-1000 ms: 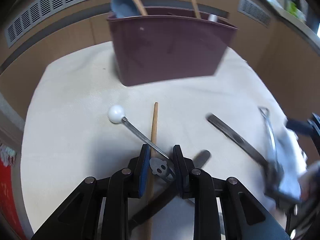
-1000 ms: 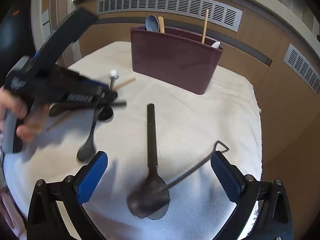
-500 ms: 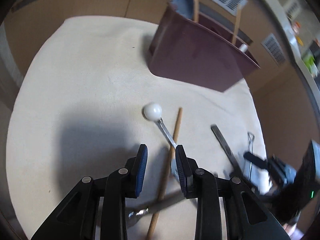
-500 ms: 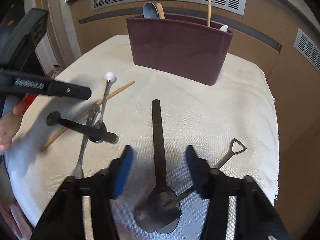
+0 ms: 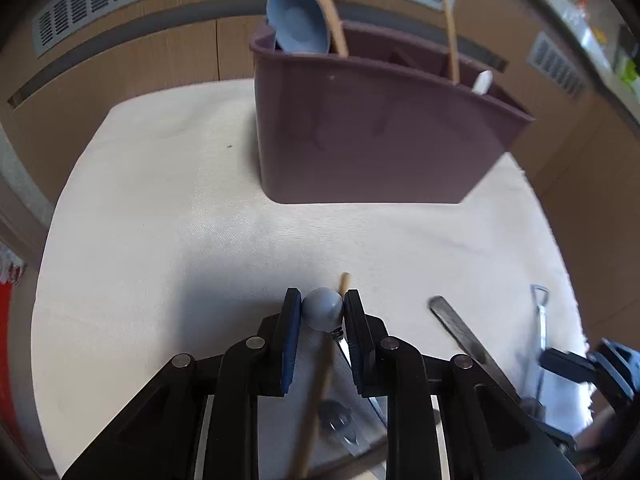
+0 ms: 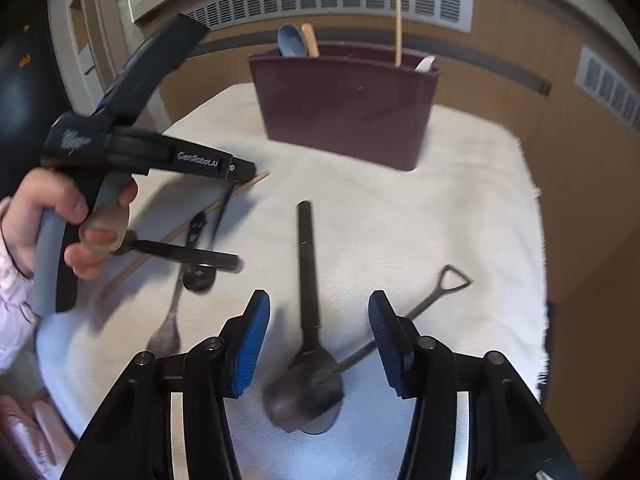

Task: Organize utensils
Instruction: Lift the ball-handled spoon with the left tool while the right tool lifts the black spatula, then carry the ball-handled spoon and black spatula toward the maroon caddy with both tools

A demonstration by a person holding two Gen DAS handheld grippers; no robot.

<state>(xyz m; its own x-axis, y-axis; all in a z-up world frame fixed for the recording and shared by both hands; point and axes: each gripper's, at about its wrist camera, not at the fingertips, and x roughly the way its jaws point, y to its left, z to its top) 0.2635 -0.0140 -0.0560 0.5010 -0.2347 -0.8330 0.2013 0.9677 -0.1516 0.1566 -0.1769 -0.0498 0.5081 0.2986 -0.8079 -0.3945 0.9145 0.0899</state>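
Closing on the pale ball end (image 5: 322, 313) of a small metal utensil, the left gripper (image 5: 322, 312) has its jaws narrowed onto the knob near the table's front edge, with a wooden chopstick (image 5: 320, 380) running under them. A round knob could squirt out of flat pads, or the chopstick could be dragged along, since it lies touching the shaft. The right gripper (image 6: 318, 340) hangs wide open over the black spoon (image 6: 308, 280), holding nothing; the shovel-handled spoon (image 6: 424, 304) crosses that bowl and could be knocked. At the far edge stands the maroon caddy (image 5: 372, 140). Half a second ago the left jaws sat back along the shaft; now they bracket the ball.
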